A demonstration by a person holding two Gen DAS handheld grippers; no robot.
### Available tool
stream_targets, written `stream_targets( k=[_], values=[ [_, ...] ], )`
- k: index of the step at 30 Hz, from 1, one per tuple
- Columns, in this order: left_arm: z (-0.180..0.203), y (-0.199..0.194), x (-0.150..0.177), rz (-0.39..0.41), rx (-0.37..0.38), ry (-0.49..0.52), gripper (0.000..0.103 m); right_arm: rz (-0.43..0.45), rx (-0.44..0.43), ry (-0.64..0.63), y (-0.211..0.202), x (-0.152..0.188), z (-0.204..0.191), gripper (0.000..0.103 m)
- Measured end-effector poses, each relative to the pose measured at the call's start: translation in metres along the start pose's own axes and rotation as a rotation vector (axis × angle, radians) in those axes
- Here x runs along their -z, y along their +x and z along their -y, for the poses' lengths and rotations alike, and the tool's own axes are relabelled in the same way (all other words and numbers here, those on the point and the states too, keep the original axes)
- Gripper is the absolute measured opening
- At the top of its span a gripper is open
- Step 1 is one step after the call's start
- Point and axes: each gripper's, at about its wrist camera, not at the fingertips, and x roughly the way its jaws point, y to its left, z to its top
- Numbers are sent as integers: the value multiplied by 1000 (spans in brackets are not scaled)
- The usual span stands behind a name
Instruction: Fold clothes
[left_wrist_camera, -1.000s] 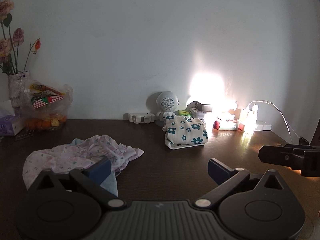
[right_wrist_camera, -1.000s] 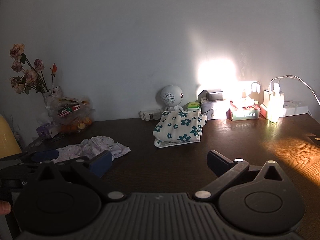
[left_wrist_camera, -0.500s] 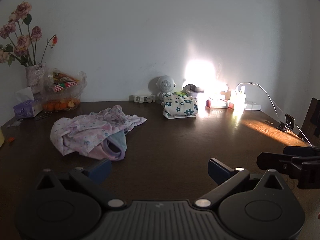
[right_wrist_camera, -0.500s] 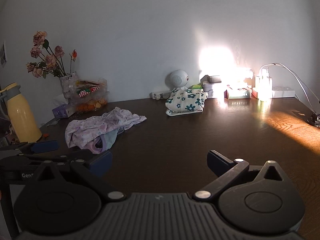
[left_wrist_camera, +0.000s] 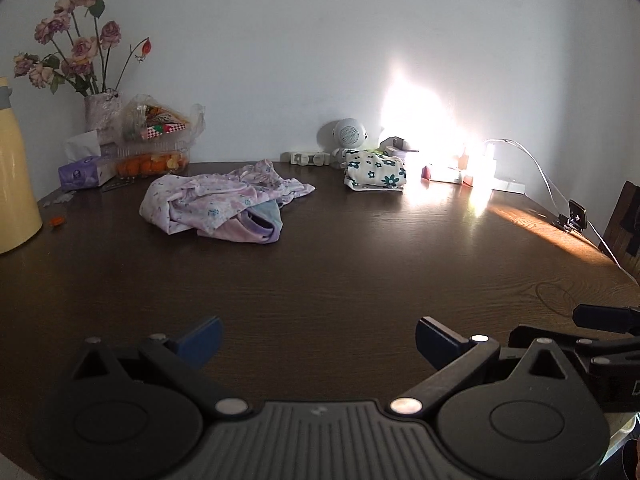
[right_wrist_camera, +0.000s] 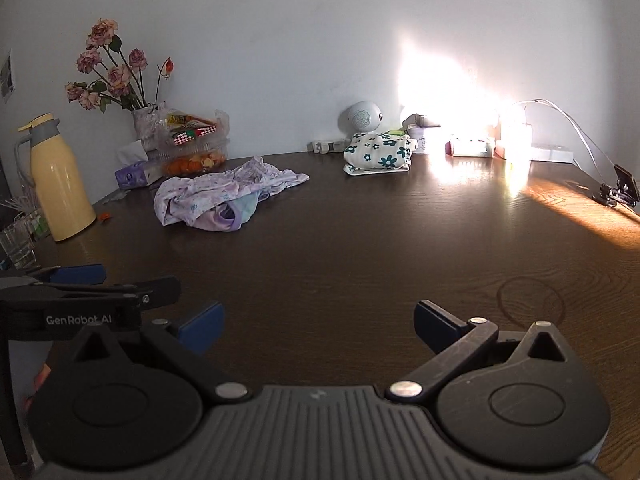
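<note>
Holding my left gripper [left_wrist_camera: 318, 338] and right gripper [right_wrist_camera: 318, 326] wide and empty, I next reach the crumpled lilac floral garment [left_wrist_camera: 224, 202]; folded teal-flower cloth [right_wrist_camera: 378, 154] seems done.

Both tools are held low and level, pointing forward side by side. The left gripper [left_wrist_camera: 318, 340] has its two blue-tipped fingers [left_wrist_camera: 200, 338] spread wide with nothing between them. The right gripper [right_wrist_camera: 318, 326] is spread just as wide and just as empty. From the left one's camera, the right tool's dark arm pokes in at the right edge; from the right one's camera, the left tool shows at the left edge, side on, with part of a hand [right_wrist_camera: 40, 378] below it.
</note>
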Motion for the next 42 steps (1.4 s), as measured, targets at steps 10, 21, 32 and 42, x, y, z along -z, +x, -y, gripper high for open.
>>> stream_targets(
  k=[10, 21, 32, 42],
  values=[
    [-10, -13, 9, 10, -39, -13, 103, -38, -14, 21, -5, 15, -10, 103],
    [-12, -13, 11, 2, -35, -13, 103, -42, -19, 11, -6, 16, -14, 103],
    [-10, -14, 11, 9, -35, -8, 103, -45, -24, 11, -5, 16, -13, 103],
    [-10, -13, 11, 4, -34, -1, 103, -49, -24, 6, -5, 17, -15, 103]
  ],
)
